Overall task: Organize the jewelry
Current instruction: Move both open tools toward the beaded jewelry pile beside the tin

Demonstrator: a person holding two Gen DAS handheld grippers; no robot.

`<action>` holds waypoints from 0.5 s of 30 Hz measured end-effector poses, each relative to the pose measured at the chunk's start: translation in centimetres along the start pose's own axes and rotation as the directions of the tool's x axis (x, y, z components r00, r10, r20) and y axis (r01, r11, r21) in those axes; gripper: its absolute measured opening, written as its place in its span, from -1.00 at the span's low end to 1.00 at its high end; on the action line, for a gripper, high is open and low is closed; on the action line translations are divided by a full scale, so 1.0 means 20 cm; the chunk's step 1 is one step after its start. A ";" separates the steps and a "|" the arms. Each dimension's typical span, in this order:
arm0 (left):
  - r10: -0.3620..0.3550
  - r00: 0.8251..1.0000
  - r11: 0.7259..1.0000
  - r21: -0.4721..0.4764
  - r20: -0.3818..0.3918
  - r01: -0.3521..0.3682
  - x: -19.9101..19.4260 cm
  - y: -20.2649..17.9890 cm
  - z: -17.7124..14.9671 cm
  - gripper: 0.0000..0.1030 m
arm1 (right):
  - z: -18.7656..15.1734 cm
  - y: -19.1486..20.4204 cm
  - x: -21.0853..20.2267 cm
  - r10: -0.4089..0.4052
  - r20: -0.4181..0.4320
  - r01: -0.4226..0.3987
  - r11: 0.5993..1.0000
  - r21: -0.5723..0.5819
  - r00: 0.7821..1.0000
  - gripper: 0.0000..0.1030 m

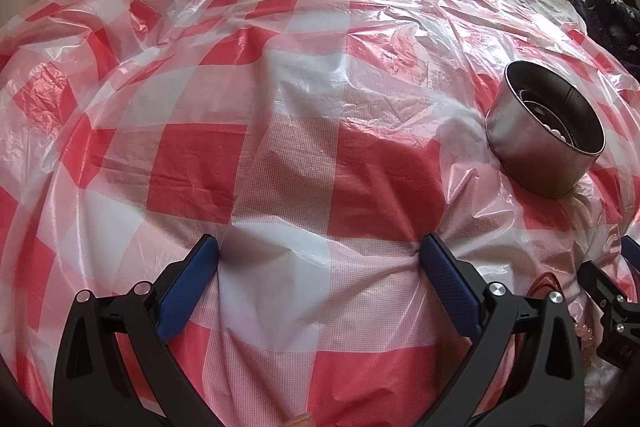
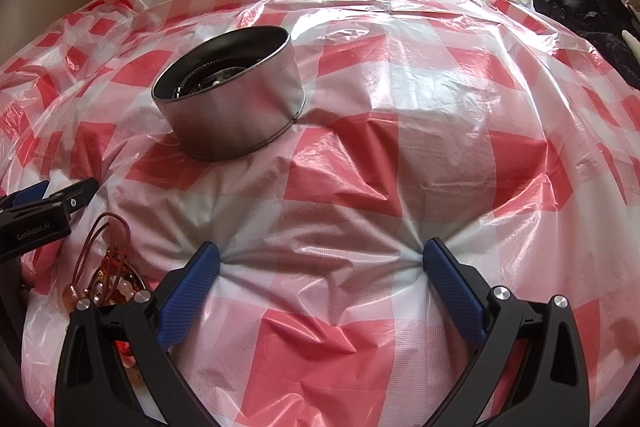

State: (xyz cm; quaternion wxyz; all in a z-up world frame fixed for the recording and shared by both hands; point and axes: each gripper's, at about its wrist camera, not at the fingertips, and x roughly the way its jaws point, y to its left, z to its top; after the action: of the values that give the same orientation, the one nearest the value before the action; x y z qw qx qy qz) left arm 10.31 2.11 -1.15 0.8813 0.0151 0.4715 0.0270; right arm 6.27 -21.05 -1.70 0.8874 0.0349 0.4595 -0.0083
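Left wrist view:
Left gripper (image 1: 320,253): fingers spread wide, empty, tips pressed into the checked plastic sheet (image 1: 280,155).
Metal tin (image 1: 548,131): right of centre, beads lying inside.

Right wrist view:
Right gripper (image 2: 322,259): fingers wide apart, empty, tips on the sheet.
Tin: upper left.
Jewelry pile (image 2: 108,275): lower left, red cords and beads, beside the left finger.

1 round metal tin (image 2: 236,107) is seen on 1 red-and-white checked plastic sheet (image 2: 400,167). 1 tangled cluster of jewelry (image 2: 108,267) is counted; separate pieces cannot be told. 2 grippers are counted, the left gripper (image 1: 318,255) and the right gripper (image 2: 320,259).
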 end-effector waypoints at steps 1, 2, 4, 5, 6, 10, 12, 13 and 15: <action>0.000 1.000 1.000 0.000 0.001 0.000 0.00 0.00 0.00 0.87 | 0.00 -0.01 0.00 0.004 -0.002 -0.004 1.000 0.008 1.000 0.89; -0.002 1.000 1.000 -0.001 0.001 0.002 0.00 0.00 0.00 0.87 | 0.01 -0.01 0.00 0.004 -0.005 -0.004 1.000 0.011 1.000 0.89; -0.005 1.000 1.000 -0.004 0.002 0.005 0.00 0.00 0.00 0.87 | 0.01 0.00 0.00 0.000 -0.015 0.000 1.000 0.009 1.000 0.89; -0.005 1.000 1.000 -0.005 0.002 0.005 0.00 0.01 0.00 0.87 | 0.01 0.00 0.00 -0.001 -0.019 0.001 1.000 0.008 1.000 0.89; -0.003 1.000 1.000 -0.006 0.002 0.003 -0.01 0.01 0.00 0.87 | 0.02 0.00 0.01 -0.003 -0.024 0.003 1.000 0.004 1.000 0.89; 0.003 1.000 1.000 -0.008 -0.001 -0.003 -0.01 0.00 0.00 0.87 | 0.02 0.01 0.01 0.002 -0.038 -0.003 1.000 -0.020 0.999 0.89; 0.006 1.000 1.000 -0.010 -0.007 -0.006 -0.02 0.00 0.00 0.87 | 0.02 0.01 0.01 0.002 -0.040 -0.002 1.000 -0.018 0.999 0.89; 0.009 1.000 1.000 -0.011 -0.013 -0.009 -0.03 0.00 0.01 0.87 | 0.02 0.01 0.01 -0.002 -0.043 0.001 1.000 -0.020 0.999 0.89; 0.020 0.999 1.000 -0.015 -0.030 -0.021 -0.05 0.00 0.01 0.87 | 0.03 0.01 0.02 -0.005 -0.054 0.004 1.000 -0.018 0.999 0.89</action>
State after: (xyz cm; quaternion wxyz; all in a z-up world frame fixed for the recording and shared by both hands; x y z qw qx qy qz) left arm 9.89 2.06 -0.33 0.8738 0.0129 0.4844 0.0398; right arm 6.95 -20.81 -1.60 0.8750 0.0262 0.4834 -0.0051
